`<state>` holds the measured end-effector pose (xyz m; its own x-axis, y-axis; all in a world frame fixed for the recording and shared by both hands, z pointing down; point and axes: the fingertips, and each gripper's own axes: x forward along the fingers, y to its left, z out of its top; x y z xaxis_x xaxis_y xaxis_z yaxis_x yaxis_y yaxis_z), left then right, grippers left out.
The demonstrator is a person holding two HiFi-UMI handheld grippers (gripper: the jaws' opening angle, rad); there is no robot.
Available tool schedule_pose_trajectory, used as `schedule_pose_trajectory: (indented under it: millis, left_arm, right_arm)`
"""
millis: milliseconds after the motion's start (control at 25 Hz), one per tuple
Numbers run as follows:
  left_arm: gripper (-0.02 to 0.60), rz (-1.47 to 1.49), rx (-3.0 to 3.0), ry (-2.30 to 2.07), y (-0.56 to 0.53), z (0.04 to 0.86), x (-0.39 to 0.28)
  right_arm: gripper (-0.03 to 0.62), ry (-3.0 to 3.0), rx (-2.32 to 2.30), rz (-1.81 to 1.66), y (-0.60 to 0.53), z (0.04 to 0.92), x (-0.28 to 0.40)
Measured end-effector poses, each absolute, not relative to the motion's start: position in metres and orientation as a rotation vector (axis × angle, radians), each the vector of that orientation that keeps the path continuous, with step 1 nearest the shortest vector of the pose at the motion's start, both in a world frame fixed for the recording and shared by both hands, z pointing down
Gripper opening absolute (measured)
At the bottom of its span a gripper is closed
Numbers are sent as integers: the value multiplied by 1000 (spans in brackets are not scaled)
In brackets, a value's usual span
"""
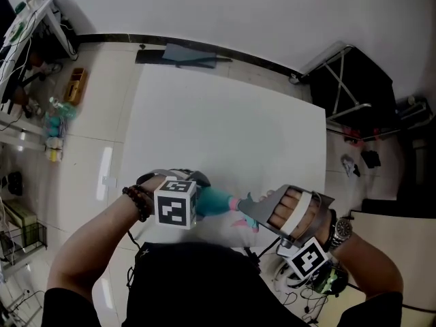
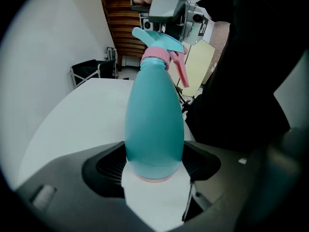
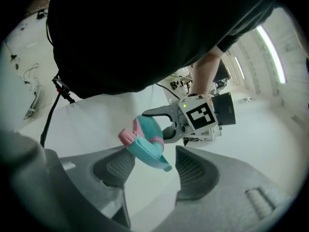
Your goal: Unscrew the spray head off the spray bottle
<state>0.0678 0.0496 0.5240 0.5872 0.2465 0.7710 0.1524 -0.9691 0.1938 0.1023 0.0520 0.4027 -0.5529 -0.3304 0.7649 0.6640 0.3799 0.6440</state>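
Teal egg-shaped bottle with a pink collar and trigger. Left gripper clamps the bottle's base; right gripper stands wide around its head.

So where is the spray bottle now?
In the head view the spray bottle sits bottom centre, over the white table's near edge, base gripped by the left gripper, spray head between the right gripper's open fingers.

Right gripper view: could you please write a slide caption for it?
Open right hand-held gripper straddles the spray head of the bottle clamped in the left hand-held gripper.
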Motion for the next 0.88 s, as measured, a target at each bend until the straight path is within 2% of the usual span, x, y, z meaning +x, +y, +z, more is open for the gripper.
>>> schedule_pose_trajectory:
  millis: [280, 560, 880]
  left_arm:
    - [383, 1348, 2691, 427, 62, 521, 73]
    - [383, 1406, 2704, 454, 65, 523, 74]
    - [382, 1512, 2777, 349, 50, 526, 75]
  right_arm:
    - [155, -1700, -379, -1355, 65, 416, 101]
    - [120, -1710, -395, -1350, 67, 418, 100]
    - [117, -1801, -318, -1113, 59, 420, 106]
